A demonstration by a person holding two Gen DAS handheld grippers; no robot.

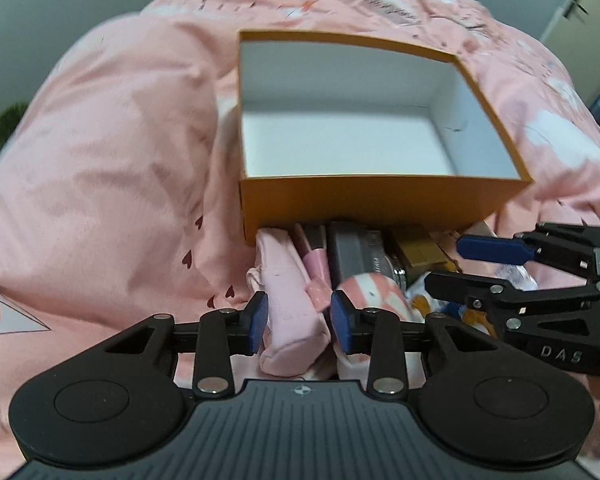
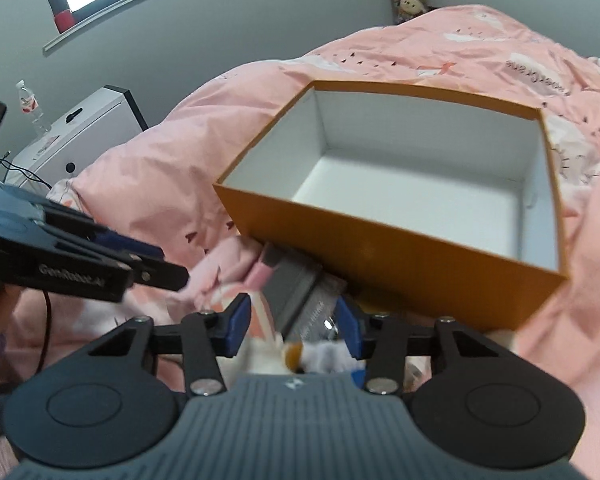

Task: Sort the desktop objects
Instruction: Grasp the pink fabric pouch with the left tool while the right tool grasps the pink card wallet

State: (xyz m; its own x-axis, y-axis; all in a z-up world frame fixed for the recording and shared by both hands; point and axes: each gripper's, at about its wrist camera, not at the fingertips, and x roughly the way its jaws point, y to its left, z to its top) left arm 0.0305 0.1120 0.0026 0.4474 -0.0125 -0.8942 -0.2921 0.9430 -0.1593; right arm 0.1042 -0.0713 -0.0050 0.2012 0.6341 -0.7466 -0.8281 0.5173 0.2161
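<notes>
Both your tongs tilt down steeply: left tongs point(image 1: 299, 322) pinch a soft pink pouch point(image 1: 290, 316), right tongs point(image 2: 296, 326) straddle a boxy grey camera point(image 2: 296, 300); can't tell if they're gripping it. Orange cardboard box point(image 1: 380, 200) behind.

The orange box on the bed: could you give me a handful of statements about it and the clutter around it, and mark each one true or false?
1. The orange box has nothing inside it. True.
2. The box has a lid on. False: it is open on top, showing its white inside.
3. The box sits on a pink bedcover. True.
4. The left gripper has a pink pouch between its fingers. True.
5. The grey camera lies inside the box. False: it lies outside, at the foot of the box's near wall.
6. The right gripper hangs over the box's opening. False: it is over the clutter in front of the box.
</notes>
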